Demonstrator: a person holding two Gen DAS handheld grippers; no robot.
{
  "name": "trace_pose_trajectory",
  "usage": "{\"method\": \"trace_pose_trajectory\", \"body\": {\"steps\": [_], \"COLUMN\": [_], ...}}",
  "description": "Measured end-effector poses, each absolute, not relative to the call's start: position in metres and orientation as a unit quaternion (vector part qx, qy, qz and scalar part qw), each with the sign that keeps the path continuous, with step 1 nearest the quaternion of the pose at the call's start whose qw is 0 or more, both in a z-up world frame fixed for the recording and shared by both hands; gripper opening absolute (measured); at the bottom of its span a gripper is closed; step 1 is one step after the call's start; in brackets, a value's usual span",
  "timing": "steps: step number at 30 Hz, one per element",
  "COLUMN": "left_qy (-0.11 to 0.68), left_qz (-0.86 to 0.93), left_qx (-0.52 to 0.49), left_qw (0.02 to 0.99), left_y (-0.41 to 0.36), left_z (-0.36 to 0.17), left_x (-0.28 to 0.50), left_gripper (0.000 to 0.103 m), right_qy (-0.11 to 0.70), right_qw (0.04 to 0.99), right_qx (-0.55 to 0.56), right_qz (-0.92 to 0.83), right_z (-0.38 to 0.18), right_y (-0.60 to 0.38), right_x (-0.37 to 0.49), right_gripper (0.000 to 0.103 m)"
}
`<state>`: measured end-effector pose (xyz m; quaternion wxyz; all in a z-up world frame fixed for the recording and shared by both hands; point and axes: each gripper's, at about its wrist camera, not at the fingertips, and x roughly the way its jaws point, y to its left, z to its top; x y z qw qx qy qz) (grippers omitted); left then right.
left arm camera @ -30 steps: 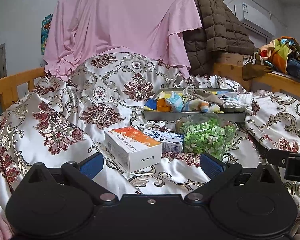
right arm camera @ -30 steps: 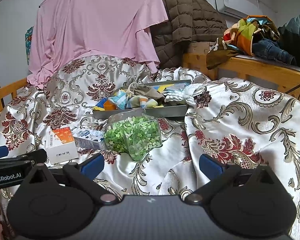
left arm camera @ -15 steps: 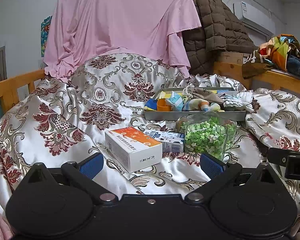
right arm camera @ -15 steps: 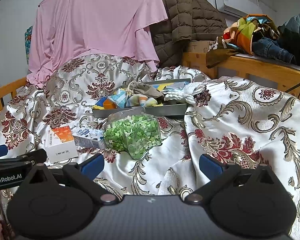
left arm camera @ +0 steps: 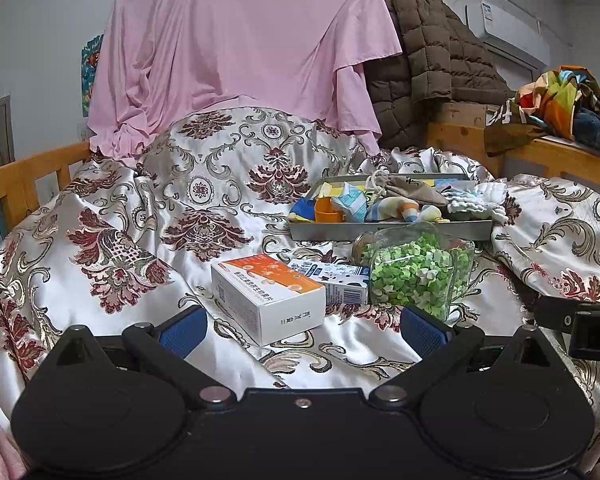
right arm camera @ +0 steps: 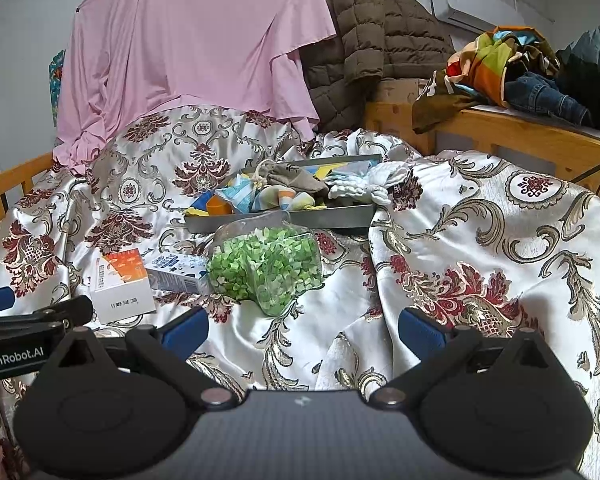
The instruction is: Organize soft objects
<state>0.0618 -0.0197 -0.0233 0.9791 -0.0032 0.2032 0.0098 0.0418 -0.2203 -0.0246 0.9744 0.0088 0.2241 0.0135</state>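
A grey metal tray [left arm camera: 388, 231] [right arm camera: 280, 222] sits on the patterned bed cover and holds several soft items: a brown drawstring pouch [left arm camera: 414, 193] [right arm camera: 296, 178], striped socks [left arm camera: 400, 210] [right arm camera: 284, 198] and white knitted cloth [left arm camera: 478, 200] [right arm camera: 364, 184]. My left gripper [left arm camera: 302, 328] is open and empty, just short of a white-orange box [left arm camera: 268, 294]. My right gripper [right arm camera: 302, 330] is open and empty, just short of a clear jar of green bits [right arm camera: 266, 266] [left arm camera: 418, 274].
A small blue-white carton [left arm camera: 332, 278] [right arm camera: 178, 270] lies between box and jar. The box also shows in the right wrist view [right arm camera: 120, 286]. A pink sheet [left arm camera: 236, 52] and brown jacket [left arm camera: 432, 64] hang behind. Wooden rails [right arm camera: 512, 136] carry heaped clothes at the right.
Both views have shifted only slightly; the scene sits a touch lower and nearer. Both grippers stay open and nothing on the bed has moved.
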Motion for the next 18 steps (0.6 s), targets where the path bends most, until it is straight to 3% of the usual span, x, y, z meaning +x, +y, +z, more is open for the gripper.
{"method": "trace_pose_trajectory", "body": {"steps": [18], "left_qy": [0.203], "left_qz": [0.01], "left_qx": [-0.001], "left_qw": [0.979], "left_y": [-0.0208], "left_z": [-0.0234], "left_x": [0.0615], "left_gripper": [0.102], "right_qy": [0.225], "right_qw": [0.974], "right_qx": [0.009], "right_qz": [0.013], "right_z": [-0.0254], "right_y": [-0.2199], "right_x": [0.0417], "right_gripper": [0.103]}}
